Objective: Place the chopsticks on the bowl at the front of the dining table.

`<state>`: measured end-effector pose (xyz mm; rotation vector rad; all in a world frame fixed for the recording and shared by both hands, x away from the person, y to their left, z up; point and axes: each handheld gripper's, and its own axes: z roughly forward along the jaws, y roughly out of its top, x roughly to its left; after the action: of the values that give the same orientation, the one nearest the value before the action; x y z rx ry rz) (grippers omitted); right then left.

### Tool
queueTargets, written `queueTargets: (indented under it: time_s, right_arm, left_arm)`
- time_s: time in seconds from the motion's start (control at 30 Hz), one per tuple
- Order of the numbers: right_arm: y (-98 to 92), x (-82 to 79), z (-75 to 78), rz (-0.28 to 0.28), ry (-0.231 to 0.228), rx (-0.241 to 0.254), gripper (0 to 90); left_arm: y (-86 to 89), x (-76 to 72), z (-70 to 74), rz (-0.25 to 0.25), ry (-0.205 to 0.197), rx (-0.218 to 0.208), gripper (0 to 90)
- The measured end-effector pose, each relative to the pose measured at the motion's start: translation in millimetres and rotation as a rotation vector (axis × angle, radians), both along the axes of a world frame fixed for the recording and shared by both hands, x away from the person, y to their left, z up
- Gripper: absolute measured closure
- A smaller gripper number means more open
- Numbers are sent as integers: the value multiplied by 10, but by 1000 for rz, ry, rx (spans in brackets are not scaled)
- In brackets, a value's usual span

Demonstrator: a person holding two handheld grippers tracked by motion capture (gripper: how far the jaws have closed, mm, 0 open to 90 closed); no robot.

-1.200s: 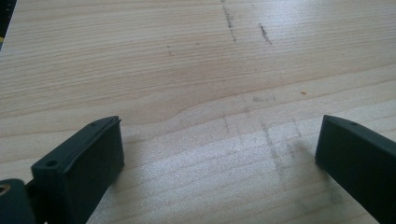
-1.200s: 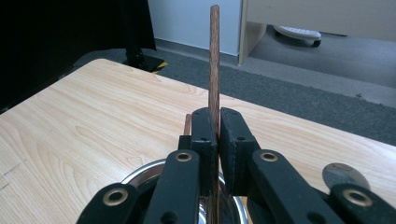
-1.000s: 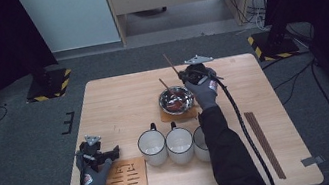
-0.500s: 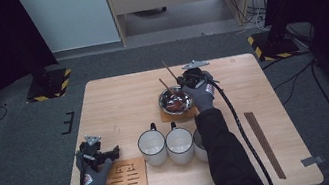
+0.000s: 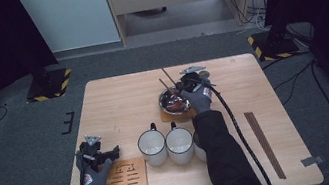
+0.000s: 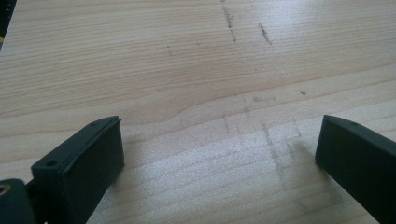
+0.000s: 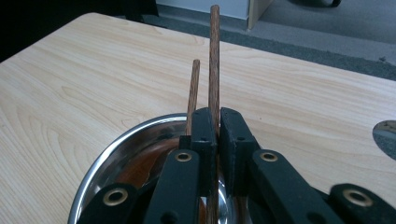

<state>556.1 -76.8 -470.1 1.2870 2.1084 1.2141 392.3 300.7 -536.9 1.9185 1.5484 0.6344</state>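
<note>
A steel bowl (image 5: 173,103) with reddish-brown contents stands on a wooden coaster at the table's middle back. My right gripper (image 5: 181,87) hangs over the bowl's far right rim, shut on a dark wooden chopstick (image 7: 214,56) that points up and away from the jaws. A second chopstick (image 7: 193,88) runs just left of the left jaw; whether it is clamped too I cannot tell. Both sticks (image 5: 166,78) slant out past the bowl's far rim (image 7: 116,144). My left gripper (image 5: 100,154) rests at the front left, open over bare wood (image 6: 219,154), nothing between its fingers.
Two white mugs (image 5: 152,146) (image 5: 180,144) stand in a row in front of the bowl, with a third half hidden behind the right sleeve. A slotted wooden board (image 5: 124,182) lies at the front left. Another pair of chopsticks (image 5: 263,143) lies along the right side.
The right gripper has sunk a little with the chopstick, down and slightly left over the bowl. The left gripper has stayed where it was.
</note>
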Motion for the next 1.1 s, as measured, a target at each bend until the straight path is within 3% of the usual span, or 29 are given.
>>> queueTargets:
  time_s: [0.47, 1.1]
  right_arm:
    - [63, 21, -121, -3, 41, -34, 847]
    - [87, 26, -153, -1, 66, -66, 836]
  left_arm:
    - [0, 0, 0, 0, 0, 0, 0]
    - [0, 0, 0, 0, 0, 0, 0]
